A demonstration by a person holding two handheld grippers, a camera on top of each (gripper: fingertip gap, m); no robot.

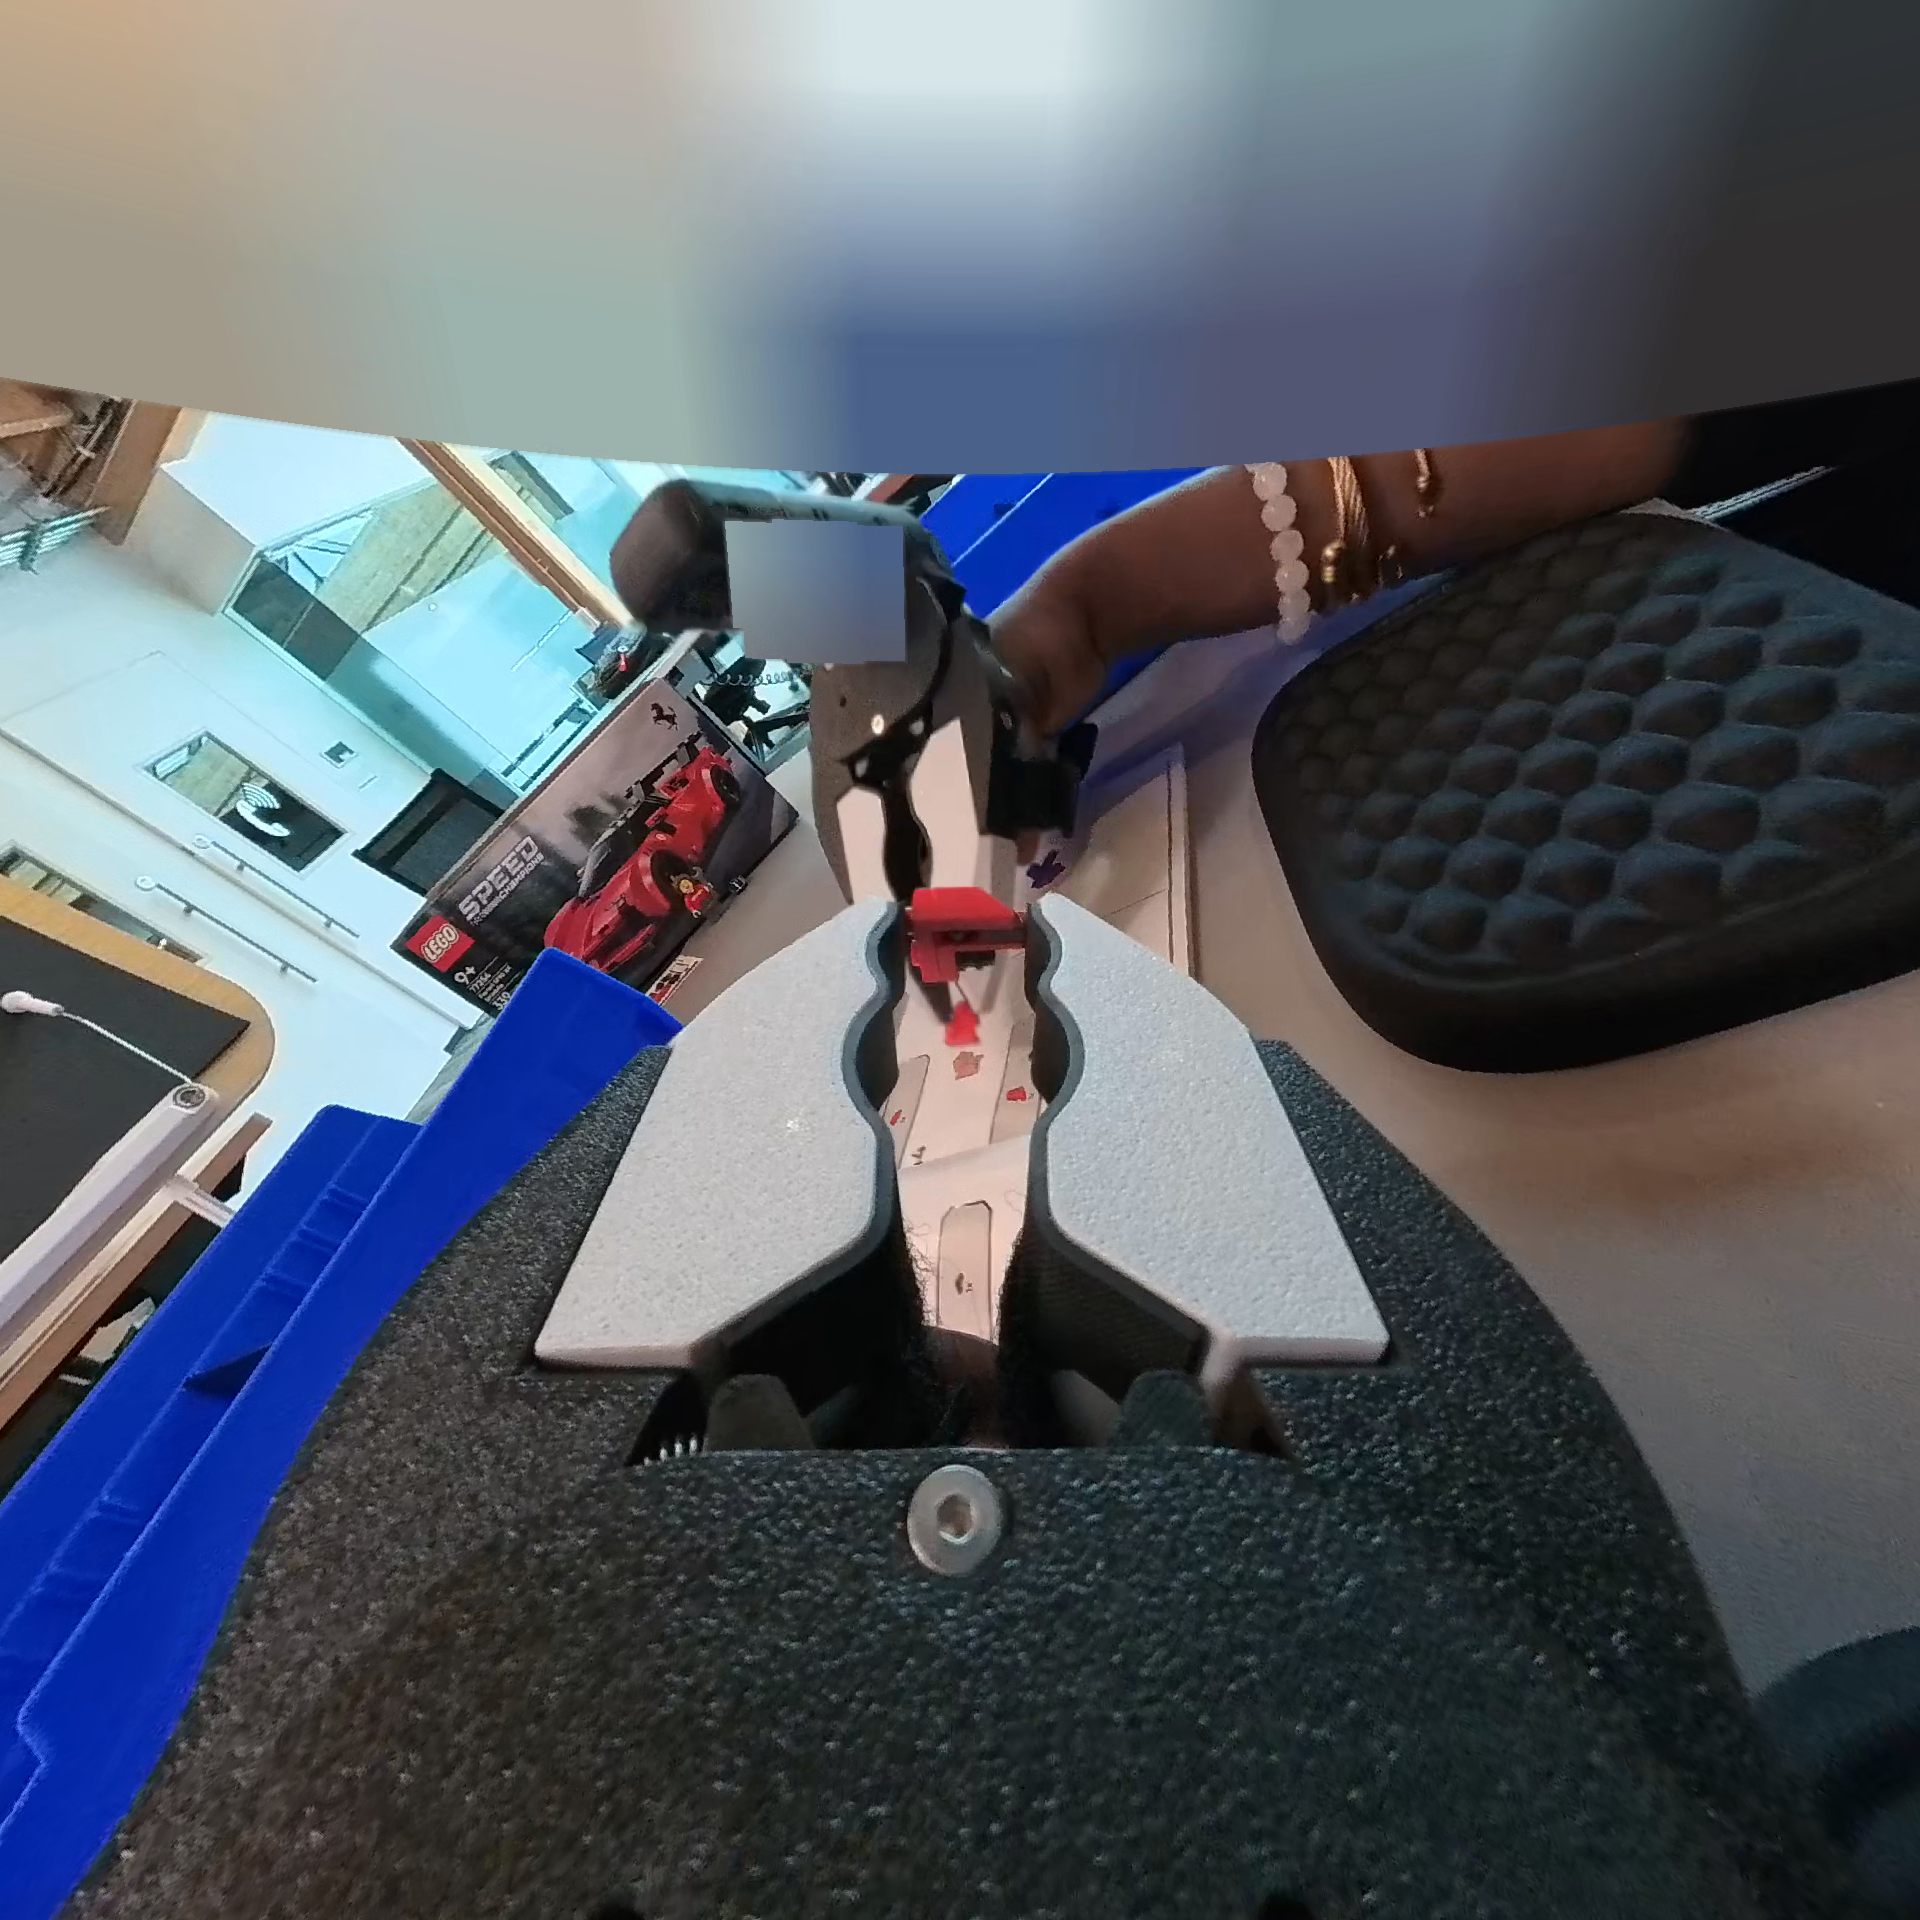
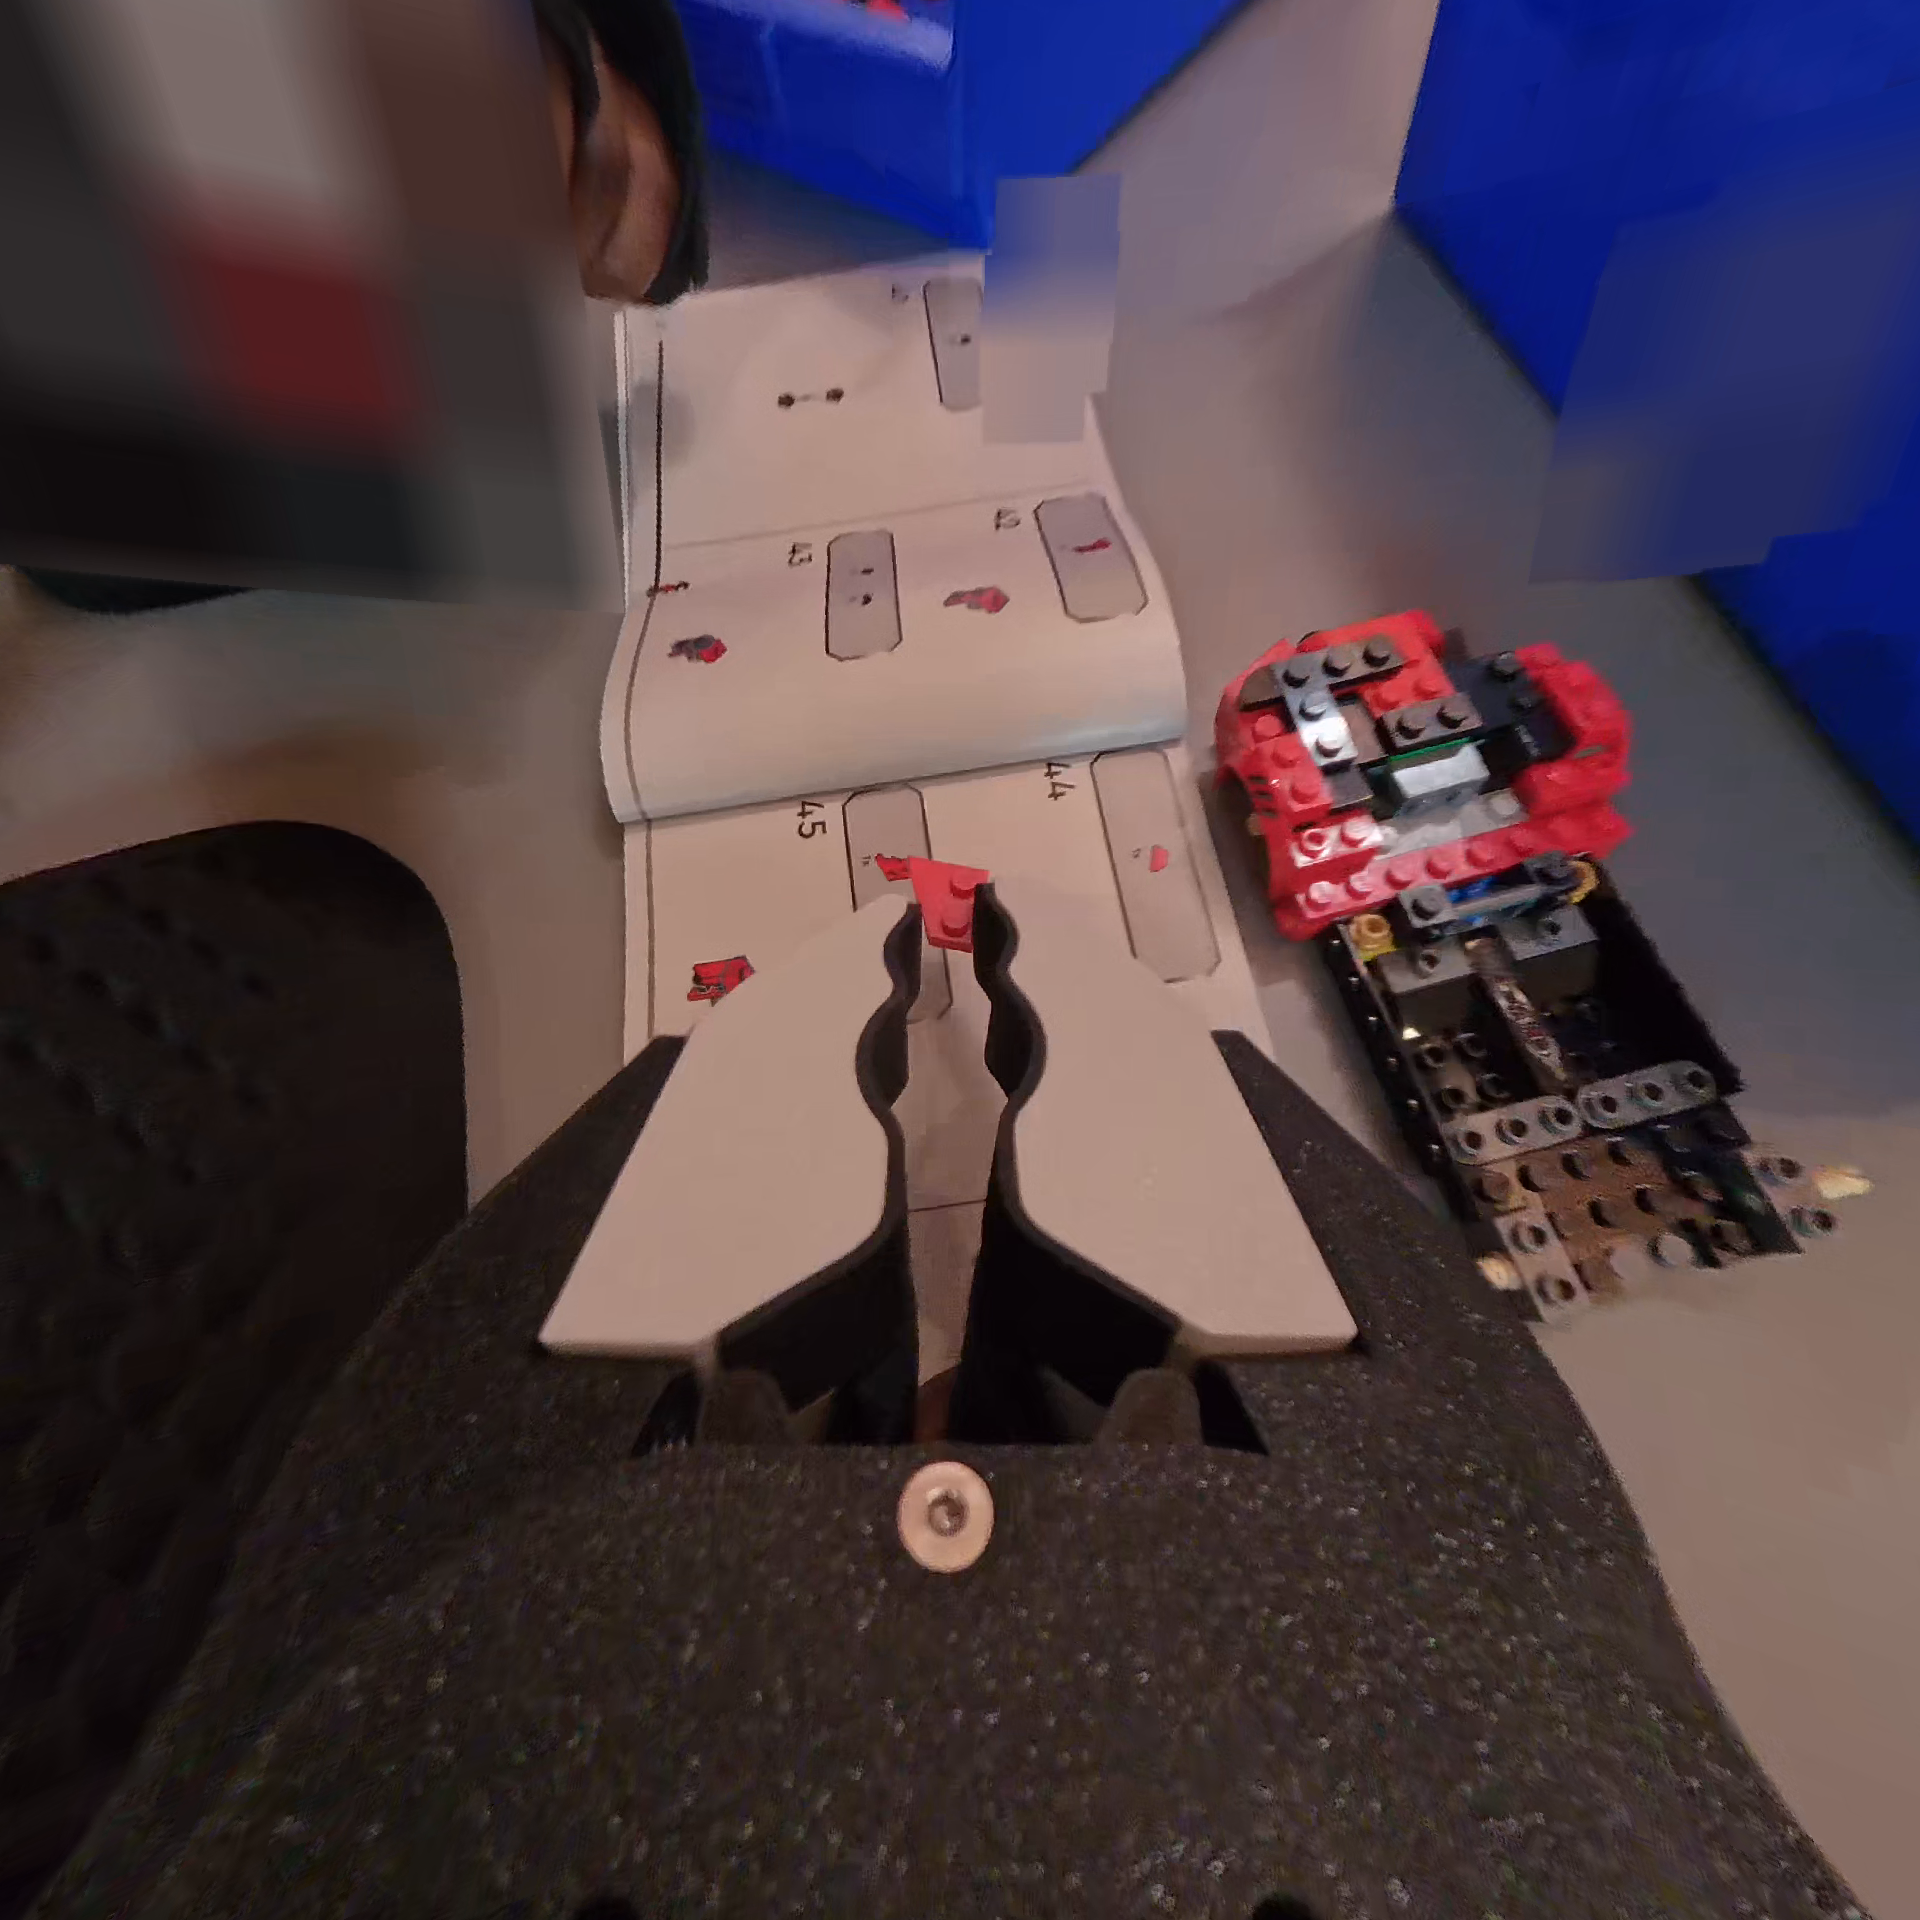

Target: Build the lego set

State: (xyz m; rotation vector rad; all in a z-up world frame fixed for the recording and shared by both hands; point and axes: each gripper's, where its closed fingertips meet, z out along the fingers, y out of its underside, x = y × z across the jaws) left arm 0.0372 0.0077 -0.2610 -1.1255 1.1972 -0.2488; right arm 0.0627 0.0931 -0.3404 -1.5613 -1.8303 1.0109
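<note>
Left gripper (image 1: 961, 920) grips a small red brick sub-assembly (image 1: 954, 932); right gripper (image 2: 948, 914) pinches a red wedge plate (image 2: 948, 902). Align studs squarely before pressing.

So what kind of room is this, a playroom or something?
More likely an office or lab workspace: big glass partitions behind, blue storage bins on a grey table, plus an open instruction booklet beside a half-built red car.

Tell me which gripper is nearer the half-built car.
Right, as far as these views show. The right gripper, shut on a red wedge plate, hovers over the instruction booklet beside the half-built car. The left gripper never sees the car.
</note>
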